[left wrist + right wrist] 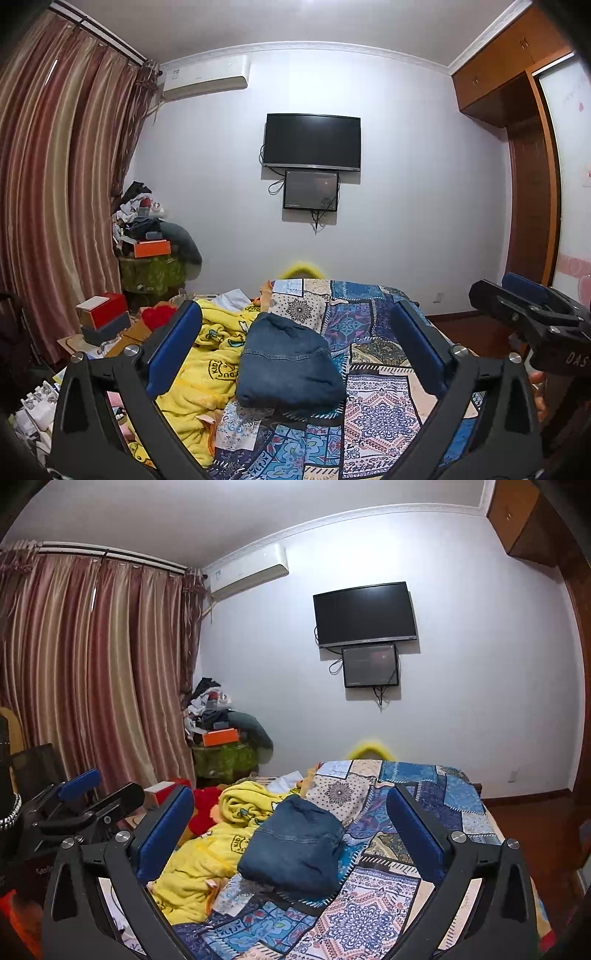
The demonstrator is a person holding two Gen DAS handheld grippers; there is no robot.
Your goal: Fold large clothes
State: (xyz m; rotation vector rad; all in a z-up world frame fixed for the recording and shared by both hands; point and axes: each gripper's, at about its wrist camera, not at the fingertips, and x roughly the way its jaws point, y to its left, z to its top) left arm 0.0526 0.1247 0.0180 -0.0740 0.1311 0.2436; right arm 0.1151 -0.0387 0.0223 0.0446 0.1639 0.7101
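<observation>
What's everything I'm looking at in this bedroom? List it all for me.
Folded jeans: one, dark blue, on the patchwork bedspread, between the open jaws.
Patchwork bedspread: one, blue and cream, covering the bed.
Yellow blanket: one, yellow, crumpled left of the jeans.
Television: one, black, on the wall.
Small screen: one, dark, under the television.
Air conditioner: one, white, high on the wall.
Curtains: brownish-pink striped, left.
Wardrobe: wooden, right.
Orange box: one, on a cluttered stand.
Left hand-held gripper: black with blue pads, open.
Right hand-held gripper: same, open.
</observation>
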